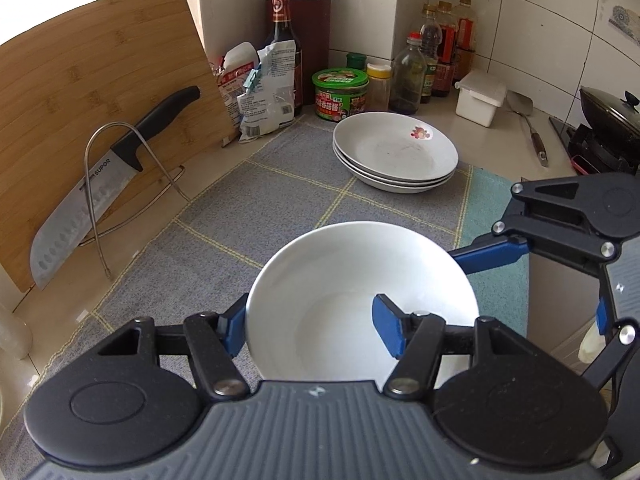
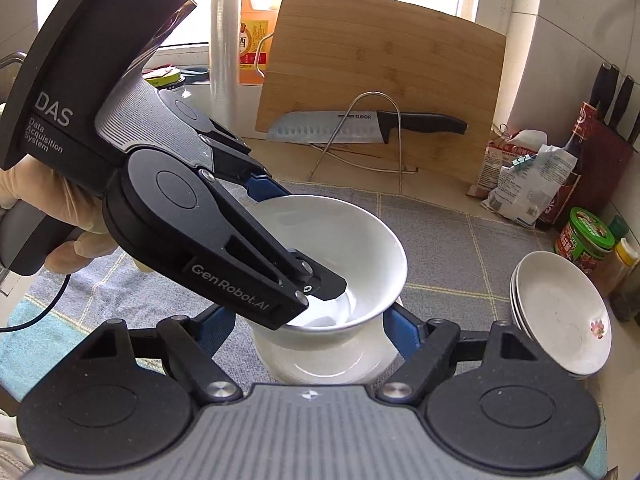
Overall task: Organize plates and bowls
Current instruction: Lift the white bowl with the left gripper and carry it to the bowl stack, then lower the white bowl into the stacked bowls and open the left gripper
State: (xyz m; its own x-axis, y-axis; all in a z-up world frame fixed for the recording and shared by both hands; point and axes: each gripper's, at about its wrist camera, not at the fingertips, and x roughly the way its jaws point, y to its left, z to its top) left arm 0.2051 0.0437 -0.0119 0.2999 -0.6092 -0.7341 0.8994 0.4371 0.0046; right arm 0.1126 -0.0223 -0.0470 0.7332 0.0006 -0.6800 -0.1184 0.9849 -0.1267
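Worktop [image 1: 436, 120]: pale stone, tiled corner walls, window behind. Grey checked mat [image 1: 224, 216] covers its middle.
White bowl [image 1: 352, 280]: over the mat's near edge, above a second bowl [image 2: 328, 364].
Left gripper [image 1: 312, 330]: fingers straddle the bowl's rim, one inside, one outside, closed on it.
Right gripper [image 2: 308, 320]: spread wide, flanking both bowls, holding nothing.
Stacked plates [image 1: 396, 152]: mat's far right corner.
Cutting board [image 1: 92, 100], knife [image 1: 104, 184]: left wall.
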